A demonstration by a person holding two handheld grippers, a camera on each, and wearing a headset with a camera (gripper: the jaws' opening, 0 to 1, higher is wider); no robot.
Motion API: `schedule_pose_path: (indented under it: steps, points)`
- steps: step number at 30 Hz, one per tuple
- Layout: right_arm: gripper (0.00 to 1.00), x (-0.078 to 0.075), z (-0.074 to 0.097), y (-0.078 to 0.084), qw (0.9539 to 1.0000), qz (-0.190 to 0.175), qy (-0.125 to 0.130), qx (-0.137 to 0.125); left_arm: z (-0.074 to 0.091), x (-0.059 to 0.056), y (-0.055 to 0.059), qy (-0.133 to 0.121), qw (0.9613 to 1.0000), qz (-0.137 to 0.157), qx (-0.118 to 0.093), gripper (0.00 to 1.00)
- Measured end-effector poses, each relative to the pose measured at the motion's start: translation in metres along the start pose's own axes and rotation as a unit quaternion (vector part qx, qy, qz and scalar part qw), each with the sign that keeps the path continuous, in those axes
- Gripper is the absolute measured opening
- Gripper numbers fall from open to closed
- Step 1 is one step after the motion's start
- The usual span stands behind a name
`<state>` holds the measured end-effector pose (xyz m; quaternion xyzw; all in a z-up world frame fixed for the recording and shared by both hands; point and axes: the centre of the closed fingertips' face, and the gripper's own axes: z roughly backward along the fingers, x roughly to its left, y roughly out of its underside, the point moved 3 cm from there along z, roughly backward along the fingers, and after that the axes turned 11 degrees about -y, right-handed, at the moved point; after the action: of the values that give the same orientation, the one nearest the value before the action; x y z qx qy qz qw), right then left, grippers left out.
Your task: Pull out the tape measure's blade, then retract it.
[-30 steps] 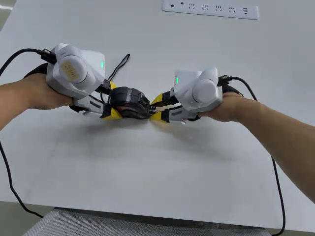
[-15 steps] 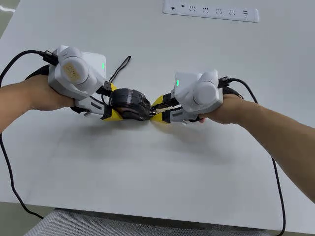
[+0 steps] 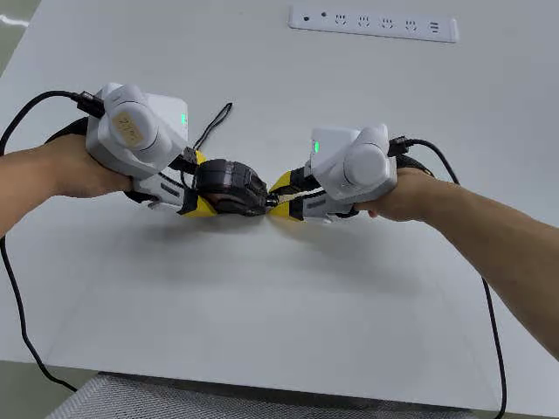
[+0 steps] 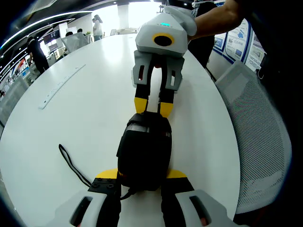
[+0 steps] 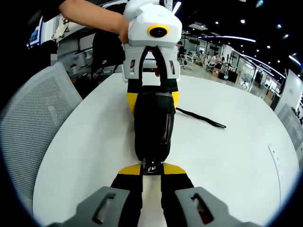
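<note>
Head view, with both gripper views. My left gripper [image 4: 142, 173] pinches the black tape measure [image 4: 144, 151] across its flanks, one yellow-tipped jaw on each side. This keeps the case from following when the blade is drawn. Whether the case rests on the white counter [image 3: 262, 305] or hangs just off it, I cannot tell. The mouth of the case faces away from these jaws, straight toward my right gripper [image 5: 151, 169], which stands nose to nose with it. The right jaws are pressed nearly together on the small metal end hook [image 5: 151, 165] at that mouth. No length of blade shows between them and the case, so I judge the pull not yet begun. Both grippers lie along one line, which should let the blade leave straight rather than kink at the mouth. The wrist strap [image 5: 201, 118] trails on the counter to one side of the left jaws, clear of the pull. A power strip [image 3: 374, 22] lies well beyond both jaws.
</note>
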<state>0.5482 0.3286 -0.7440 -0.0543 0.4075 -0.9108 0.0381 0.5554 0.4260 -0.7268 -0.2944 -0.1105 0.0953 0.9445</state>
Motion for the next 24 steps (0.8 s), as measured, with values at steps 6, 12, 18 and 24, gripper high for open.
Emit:
schedule_pose_path:
  steps: [6,12,18,24]
  points:
    - [0.12,0.002,0.003,0.001,1.0,0.001,0.0,0.003,0.0,0.0,0.0,0.0,1.0,0.001,0.001,0.29]
    - [0.12,0.002,0.006,0.002,1.0,0.001,-0.001,0.004,0.0,0.0,0.001,0.0,1.0,0.003,0.001,0.29]
    - [0.12,0.003,0.009,0.004,1.0,-0.002,-0.002,0.005,0.0,-0.001,0.001,0.001,1.0,0.003,0.001,0.29]
    - [0.12,0.004,0.012,0.007,1.0,-0.005,-0.002,0.006,0.0,-0.001,0.001,0.001,1.0,0.005,0.001,0.29]
